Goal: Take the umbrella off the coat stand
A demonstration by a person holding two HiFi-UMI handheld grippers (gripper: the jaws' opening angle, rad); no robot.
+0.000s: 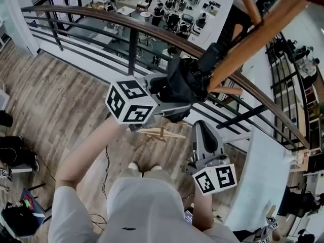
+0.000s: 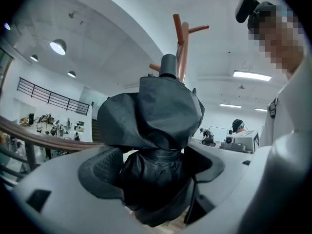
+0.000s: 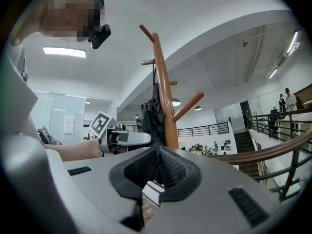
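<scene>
Our left gripper [image 2: 153,172] spreads its jaws around the umbrella [image 2: 151,116] on the coat stand [image 3: 163,91], apparently without pressing it; our right gripper [image 3: 158,155] is pressed closed.

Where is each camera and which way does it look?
Head view: on the person's head, looking steeply down at the umbrella on the stand; both arms show.
Left gripper view: on the left gripper, looking along its open jaws at the umbrella between them; the person's shirt shows.
Right gripper view: on the right gripper, looking along its shut jaws at the stand; the left arm shows.
Shared: umbrella and stand.
</scene>
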